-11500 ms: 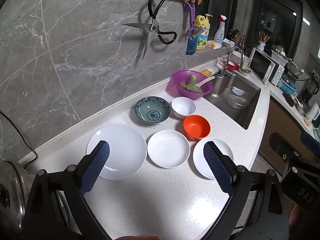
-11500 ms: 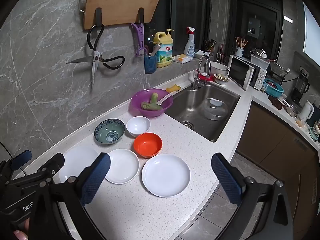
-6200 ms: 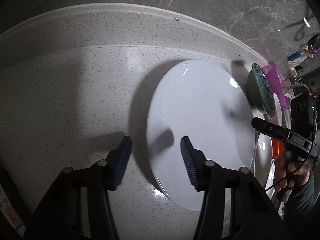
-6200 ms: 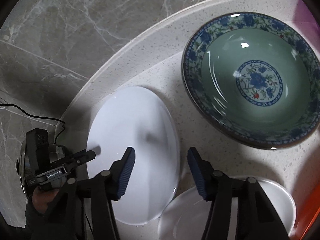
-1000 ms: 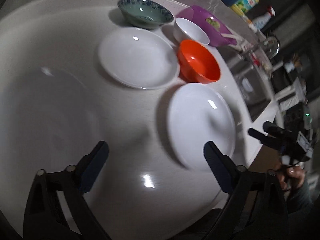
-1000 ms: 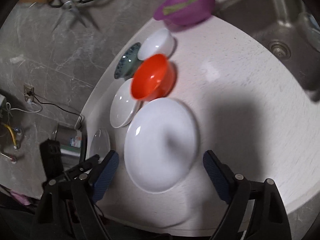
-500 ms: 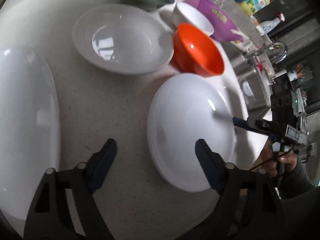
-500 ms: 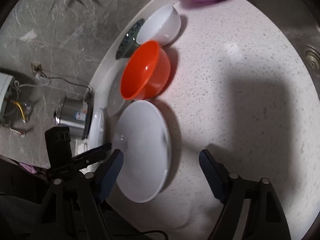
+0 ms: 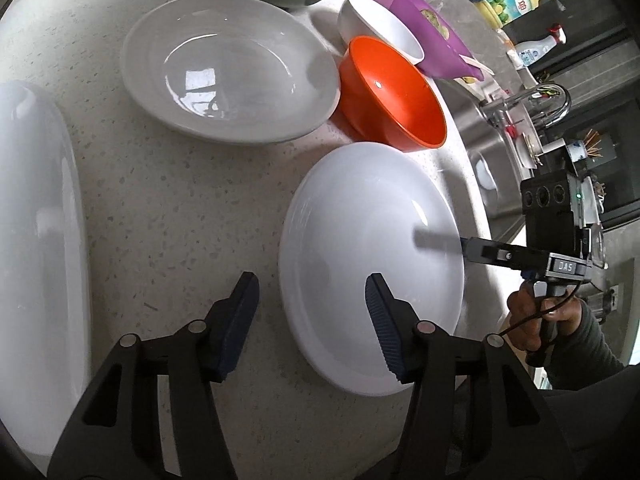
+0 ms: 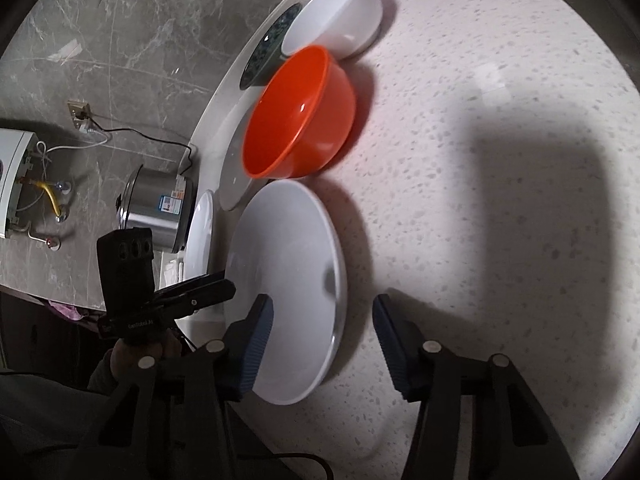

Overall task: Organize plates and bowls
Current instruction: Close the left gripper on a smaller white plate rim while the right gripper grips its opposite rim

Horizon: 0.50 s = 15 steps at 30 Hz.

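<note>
- Step in hand: two-handed pickup of the nearest white plate [image 9: 372, 248], flat on the counter [image 9: 168, 208] just in front of the orange bowl [image 9: 394, 92].
- Left gripper [image 9: 308, 320]: jaws half-wide and closing astride the plate's near-left rim, not yet pinching.
- Right gripper [image 10: 322, 340]: same, closing over the opposite rim.
- Next, probably: clamp both rims, lift level, carry toward the large plate [image 9: 36, 240].

Right tongs [image 10: 320, 336] closing astride the near rim of a white plate [image 10: 296, 280] on the speckled tabletop [image 10: 480, 160]; pads not yet pressing. Orange bowl [image 10: 300, 114] just beyond, white bowl [image 10: 336, 16] behind. Left tongs [image 10: 208, 286] at the plate's far edge.
</note>
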Motion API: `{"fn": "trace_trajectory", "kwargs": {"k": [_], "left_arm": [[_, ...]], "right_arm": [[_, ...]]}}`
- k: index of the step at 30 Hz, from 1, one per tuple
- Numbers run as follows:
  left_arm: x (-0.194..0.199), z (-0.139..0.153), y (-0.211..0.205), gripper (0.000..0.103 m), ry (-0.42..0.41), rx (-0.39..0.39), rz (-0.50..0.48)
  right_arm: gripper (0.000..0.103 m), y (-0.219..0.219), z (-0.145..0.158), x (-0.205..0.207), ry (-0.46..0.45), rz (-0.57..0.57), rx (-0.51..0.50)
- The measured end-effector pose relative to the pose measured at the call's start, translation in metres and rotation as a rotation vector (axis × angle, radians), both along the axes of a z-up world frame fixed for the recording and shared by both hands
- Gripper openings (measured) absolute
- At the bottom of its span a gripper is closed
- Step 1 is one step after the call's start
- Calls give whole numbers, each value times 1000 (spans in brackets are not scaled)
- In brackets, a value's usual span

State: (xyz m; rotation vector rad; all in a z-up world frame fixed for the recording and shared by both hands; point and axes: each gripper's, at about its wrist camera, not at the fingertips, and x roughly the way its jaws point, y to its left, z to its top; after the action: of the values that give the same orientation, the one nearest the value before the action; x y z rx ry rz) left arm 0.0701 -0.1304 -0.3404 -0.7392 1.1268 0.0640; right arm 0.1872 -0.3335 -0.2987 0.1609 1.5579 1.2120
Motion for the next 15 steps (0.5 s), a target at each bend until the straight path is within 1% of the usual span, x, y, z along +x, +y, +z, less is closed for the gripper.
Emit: {"fn": "trace_trajectory", "kwargs": {"k": [1,2,3,4,5,6,7,10,12,14,15], "left_arm": [[-2,1,1,45,2,0,0],[-2,-1,2,30,6,-7,-1],[-2,-4,3,24,14,-23,-2],[-3,-5,4,22,9,-33,7],[-3,-6,4,20,9,-43,9],[-4,-6,5,18,8,-43,12],[-6,-7,7,13,14,-40,19],[-9,-10,11,8,15,-54,30],[-10,-10,13,8,13,-54,29],[-11,-11,14,7,13,-53,30],[-11,-11,14,7,14,-52,29]], "right_arm": [[51,1,-1,0,4,3,0],[49,3,-2,0,7,7,-2],[49,4,-2,0,9,13,-4],[47,6,-3,-1,14,19,-5],[40,7,-4,-2,19,28,-12],[37,8,-6,-3,26,32,-22],[34,9,-5,-3,29,22,-23],[21,6,-11,1,62,3,-43],[17,4,-14,2,76,-2,-46],[11,4,-15,2,68,1,-59],[11,4,-15,3,71,-2,-61]]}}
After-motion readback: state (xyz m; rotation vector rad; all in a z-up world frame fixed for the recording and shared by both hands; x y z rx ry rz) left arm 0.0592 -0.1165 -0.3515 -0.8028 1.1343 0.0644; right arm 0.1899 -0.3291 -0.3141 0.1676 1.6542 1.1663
